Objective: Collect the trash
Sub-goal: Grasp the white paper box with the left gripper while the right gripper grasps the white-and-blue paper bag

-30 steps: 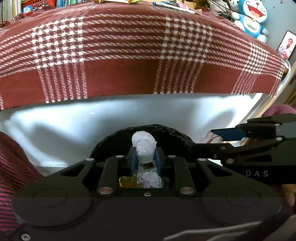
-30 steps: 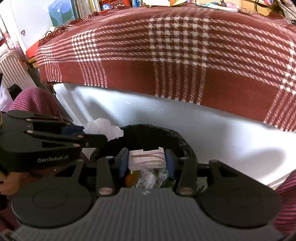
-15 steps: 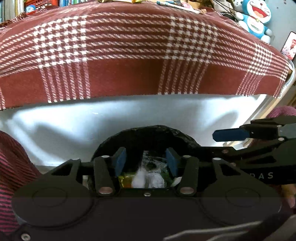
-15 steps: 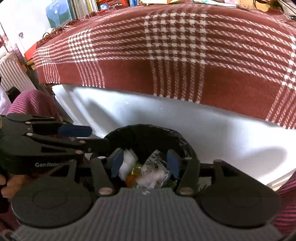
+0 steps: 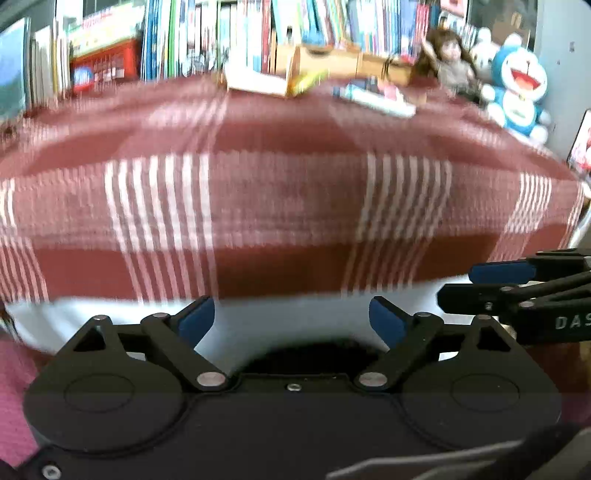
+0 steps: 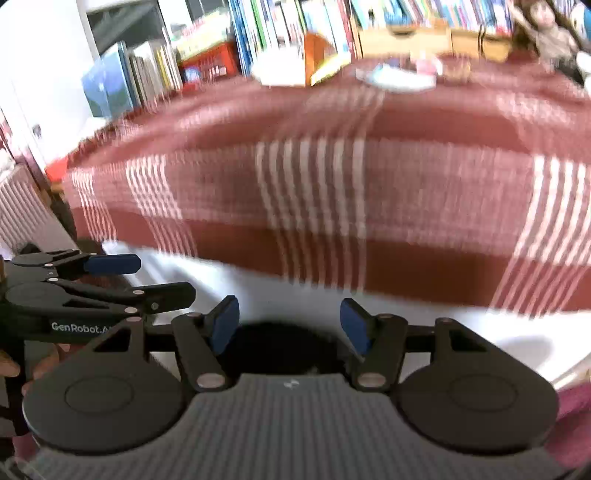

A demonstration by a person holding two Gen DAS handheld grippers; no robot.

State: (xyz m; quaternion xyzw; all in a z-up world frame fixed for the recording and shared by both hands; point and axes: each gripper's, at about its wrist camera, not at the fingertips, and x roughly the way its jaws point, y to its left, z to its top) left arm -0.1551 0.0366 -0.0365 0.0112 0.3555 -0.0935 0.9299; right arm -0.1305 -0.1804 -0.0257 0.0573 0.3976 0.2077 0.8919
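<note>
Motion blur smears both views. My left gripper point(image 5: 291, 314) has blue pads spread wide and still opening, with nothing between them. My right gripper point(image 6: 288, 321) is also opening and holds nothing. Just below each pair of fingers shows the dark mouth of the black bin point(image 5: 314, 350) point(image 6: 273, 343); its contents are hidden. The two grippers hang side by side above it: the right gripper point(image 5: 480, 284) shows at the right edge of the left wrist view, and the left gripper point(image 6: 155, 277) at the left of the right wrist view.
A table under a red plaid cloth point(image 5: 277, 184) point(image 6: 406, 184) rises right behind the bin. A box point(image 5: 258, 81) and a flat blue-white packet point(image 5: 376, 99) lie at its far edge. A blue plush toy point(image 5: 517, 88) and bookshelves point(image 6: 295, 22) stand behind.
Both grippers let go of their trash, a white wad and a folded paper, which fell into the bin. Both have since opened wider, risen and tilted up toward the tabletop.
</note>
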